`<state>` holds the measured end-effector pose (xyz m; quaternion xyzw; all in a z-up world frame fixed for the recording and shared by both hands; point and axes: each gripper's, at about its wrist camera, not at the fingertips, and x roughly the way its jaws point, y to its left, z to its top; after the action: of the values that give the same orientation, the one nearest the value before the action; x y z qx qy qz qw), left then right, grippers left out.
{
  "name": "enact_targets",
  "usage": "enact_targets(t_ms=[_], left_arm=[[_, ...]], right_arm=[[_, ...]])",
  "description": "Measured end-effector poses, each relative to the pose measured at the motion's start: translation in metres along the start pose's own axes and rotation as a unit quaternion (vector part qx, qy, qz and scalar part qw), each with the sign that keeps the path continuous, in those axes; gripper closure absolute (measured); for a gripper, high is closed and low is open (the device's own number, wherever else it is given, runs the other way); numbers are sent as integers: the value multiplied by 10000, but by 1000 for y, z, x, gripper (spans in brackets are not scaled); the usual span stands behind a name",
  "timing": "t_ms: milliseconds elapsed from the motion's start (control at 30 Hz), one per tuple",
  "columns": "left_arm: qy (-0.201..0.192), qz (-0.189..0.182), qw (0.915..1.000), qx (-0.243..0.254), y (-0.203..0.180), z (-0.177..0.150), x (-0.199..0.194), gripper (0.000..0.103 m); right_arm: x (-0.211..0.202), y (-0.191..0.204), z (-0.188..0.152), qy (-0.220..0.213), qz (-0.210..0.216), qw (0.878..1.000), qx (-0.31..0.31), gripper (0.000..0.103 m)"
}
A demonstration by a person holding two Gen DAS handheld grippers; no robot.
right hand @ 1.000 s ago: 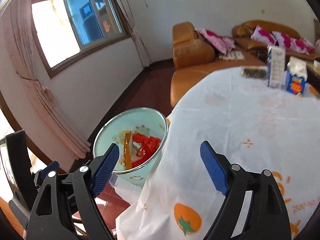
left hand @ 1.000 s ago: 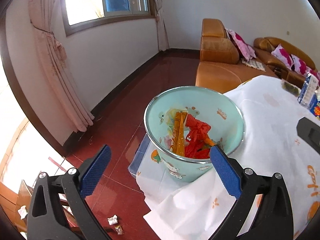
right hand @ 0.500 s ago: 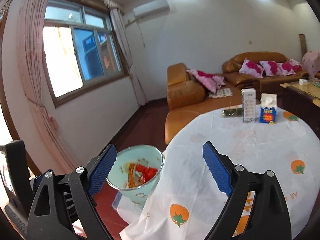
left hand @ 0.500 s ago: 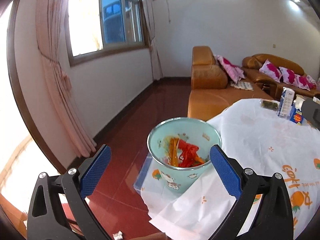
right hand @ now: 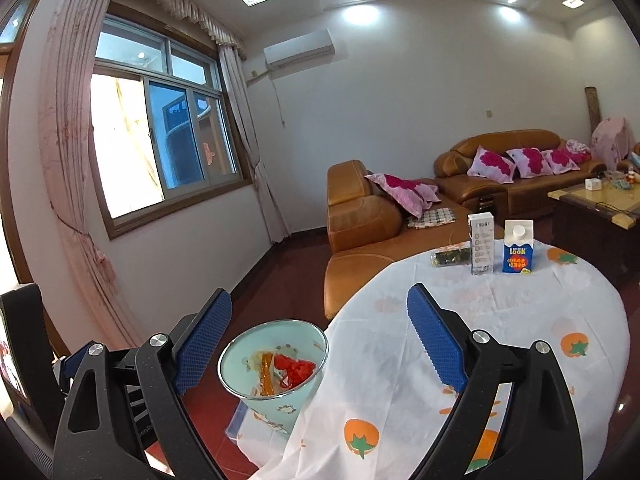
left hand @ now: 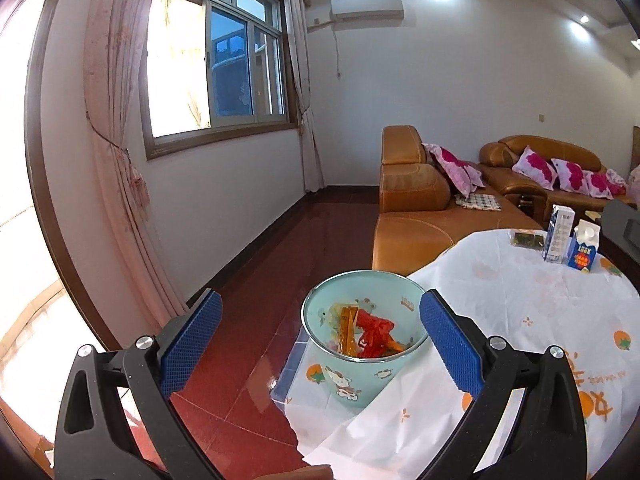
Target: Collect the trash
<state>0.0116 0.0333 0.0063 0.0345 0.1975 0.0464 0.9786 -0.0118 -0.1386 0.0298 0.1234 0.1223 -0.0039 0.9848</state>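
A pale green trash bin [left hand: 362, 376] with cartoon prints stands on the floor beside the round table; it also shows in the right wrist view [right hand: 276, 398]. Inside lie a red crumpled bag [left hand: 374, 330] and an orange wrapper [left hand: 347, 330]. My left gripper [left hand: 318, 344] is open and empty, raised above and behind the bin. My right gripper [right hand: 318, 344] is open and empty, over the table's edge next to the bin. On the table's far side stand a white carton [right hand: 481, 243], a blue-and-white carton [right hand: 518, 251] and a dark snack packet [right hand: 450, 257].
The round table [right hand: 500, 320] carries a white cloth with orange fruit prints. Brown leather sofas [right hand: 364, 216] with pink cushions stand behind it, a coffee table [right hand: 592, 208] at the right. A clear plastic box [left hand: 294, 360] sits by the bin on the red floor.
Both grippers have lifted up and pulled back from the bin, so the bin looks smaller and lower and more of the room shows. Both stay open and empty.
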Motion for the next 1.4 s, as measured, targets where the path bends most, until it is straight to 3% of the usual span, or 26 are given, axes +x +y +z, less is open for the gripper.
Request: enact_targets(t_ms=[1133,1267,1400], left_arm=[[-198,-21,9997,-123,3,3,-14,6],[-208,169,9995,-145,2,2,-13,6],[-203,121,9994,-268,4,4,-15,6]], right_arm=[[-7,-5,-4,-44,-19,9999,139,15],[-8,-7,-3,-49,-43,9998,169,14],[-9,-8,-4,-36,-69,9998,171,14]])
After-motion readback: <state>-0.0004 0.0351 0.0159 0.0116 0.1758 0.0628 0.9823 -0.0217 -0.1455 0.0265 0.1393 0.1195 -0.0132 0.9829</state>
